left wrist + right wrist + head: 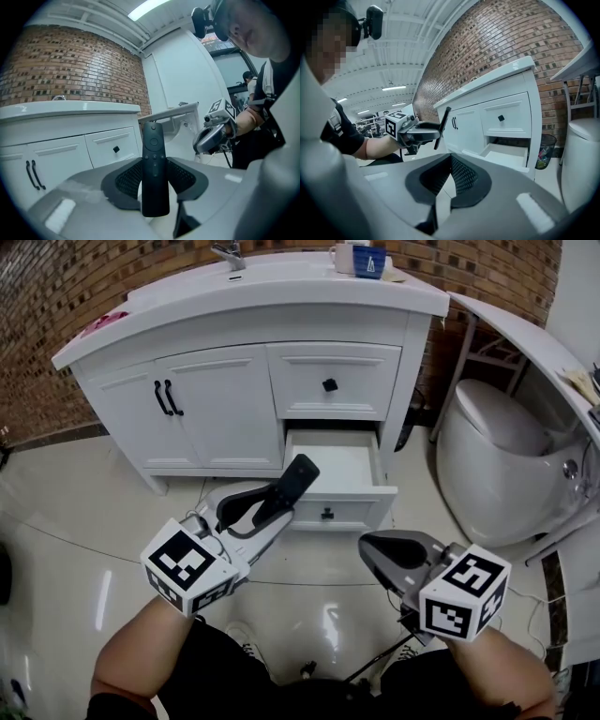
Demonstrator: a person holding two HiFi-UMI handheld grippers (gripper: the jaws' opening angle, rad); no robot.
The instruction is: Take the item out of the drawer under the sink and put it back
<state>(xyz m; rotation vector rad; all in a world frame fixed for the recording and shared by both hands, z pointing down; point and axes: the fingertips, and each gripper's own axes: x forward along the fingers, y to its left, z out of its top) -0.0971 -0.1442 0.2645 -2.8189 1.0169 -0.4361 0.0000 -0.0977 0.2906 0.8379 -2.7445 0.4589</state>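
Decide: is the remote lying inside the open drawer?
No, the left gripper holds the remote outside the open drawer.

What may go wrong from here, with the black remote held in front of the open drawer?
1. The left gripper grips the remote with much of it sticking out past the jaws, so it might pivot or slip.
2. On the way back, that free end might knock the front panel of the drawer.
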